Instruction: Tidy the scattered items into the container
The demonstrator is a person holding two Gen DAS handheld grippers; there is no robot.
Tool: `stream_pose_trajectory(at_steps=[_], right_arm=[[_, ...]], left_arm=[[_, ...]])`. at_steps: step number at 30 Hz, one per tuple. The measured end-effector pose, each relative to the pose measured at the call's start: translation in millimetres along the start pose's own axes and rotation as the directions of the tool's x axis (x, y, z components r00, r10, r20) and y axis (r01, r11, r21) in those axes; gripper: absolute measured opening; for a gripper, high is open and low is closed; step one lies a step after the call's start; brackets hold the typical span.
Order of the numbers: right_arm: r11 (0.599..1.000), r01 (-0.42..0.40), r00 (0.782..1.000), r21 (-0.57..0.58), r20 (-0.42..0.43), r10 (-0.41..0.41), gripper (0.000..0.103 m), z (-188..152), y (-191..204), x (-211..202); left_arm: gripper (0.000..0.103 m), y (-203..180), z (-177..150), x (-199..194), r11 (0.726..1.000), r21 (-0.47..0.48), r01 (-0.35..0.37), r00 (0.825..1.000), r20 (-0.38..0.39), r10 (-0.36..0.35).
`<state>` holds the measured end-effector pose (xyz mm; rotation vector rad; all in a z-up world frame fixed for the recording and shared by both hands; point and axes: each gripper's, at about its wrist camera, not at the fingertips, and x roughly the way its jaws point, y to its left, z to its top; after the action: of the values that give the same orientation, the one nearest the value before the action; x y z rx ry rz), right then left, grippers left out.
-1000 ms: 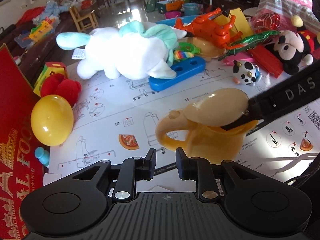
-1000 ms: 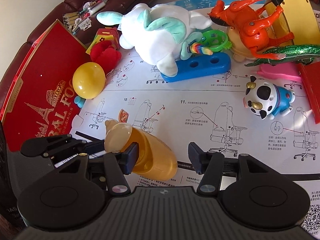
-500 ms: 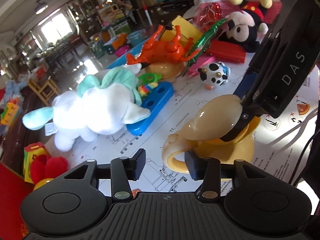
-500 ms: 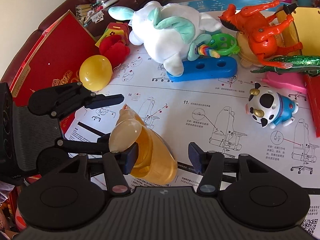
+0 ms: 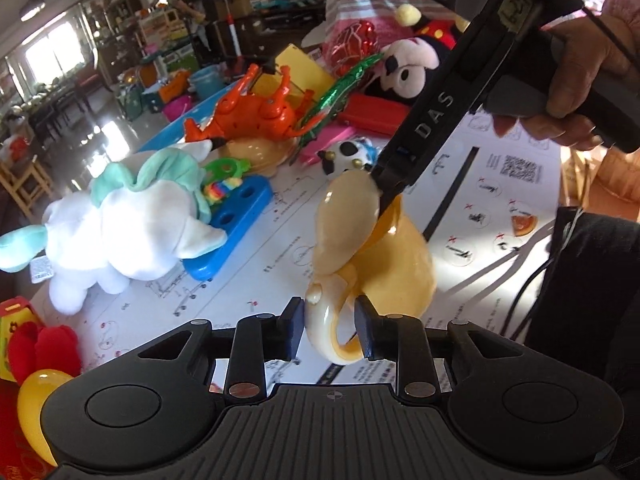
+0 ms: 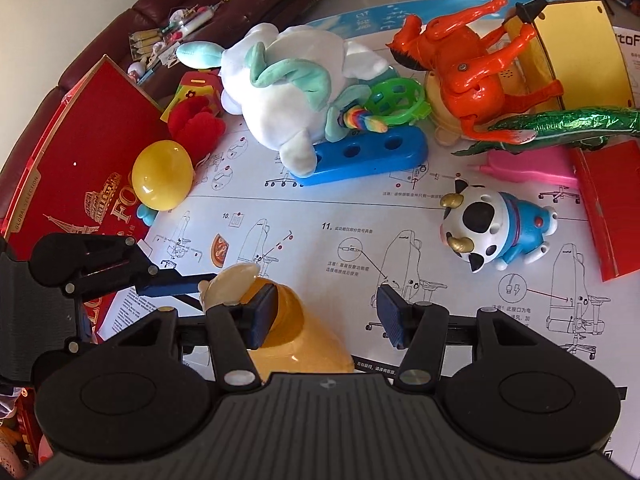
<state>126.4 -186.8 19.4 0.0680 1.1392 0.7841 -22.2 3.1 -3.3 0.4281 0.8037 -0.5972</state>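
A yellow toy jug (image 5: 384,256) with a hinged lid and a curved handle (image 5: 328,332) stands on the white instruction sheet (image 6: 360,220). My left gripper (image 5: 329,330) is open with the handle between its fingers; contact is unclear. My right gripper (image 6: 326,314) is open, its left finger (image 6: 262,312) inside the jug (image 6: 304,344) mouth under the raised lid. The red box (image 6: 80,152) lies at the left edge.
Scattered toys lie beyond: white plush unicorn (image 6: 296,92), blue holed bar (image 6: 360,156), orange horse (image 6: 460,60), cow figure (image 6: 492,228), yellow egg (image 6: 162,174), red plush (image 6: 196,124), green foil crocodile (image 6: 560,126), pink piece (image 6: 524,164), Mickey plush (image 5: 408,64).
My left gripper has swung round and moved in so the jug's handle now sits between its fingers. The jug has tipped more upright, lid raised. The right gripper stays hooked in the mouth.
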Motion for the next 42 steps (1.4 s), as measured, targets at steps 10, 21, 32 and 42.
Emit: stream_pose_trajectory(at_steps=[10, 21, 32, 42], right_arm=[[1.000, 0.015, 1.000, -0.008, 0.012, -0.015, 0.065, -7, -1, -7], [0.984, 0.163, 0.984, -0.072, 0.083, -0.157, 0.066, -19, 16, -24], [0.990, 0.140, 0.987, -0.025, 0.081, -0.138, 0.055, -28, 28, -30], [0.990, 0.135, 0.988, -0.040, 0.084, -0.131, 0.048, -30, 37, -25]], left_arm=[[0.015, -15, -5, 15, 0.997, -0.069, -0.038, 0.996, -0.078, 0.033], [0.014, -26, 10, 14, 0.965, -0.193, -0.178, 0.977, -0.154, 0.149], [0.014, -28, 8, 12, 0.941, -0.284, -0.184, 0.972, -0.194, 0.132], [0.024, -29, 7, 14, 0.937, -0.307, -0.167, 0.970, -0.224, 0.100]])
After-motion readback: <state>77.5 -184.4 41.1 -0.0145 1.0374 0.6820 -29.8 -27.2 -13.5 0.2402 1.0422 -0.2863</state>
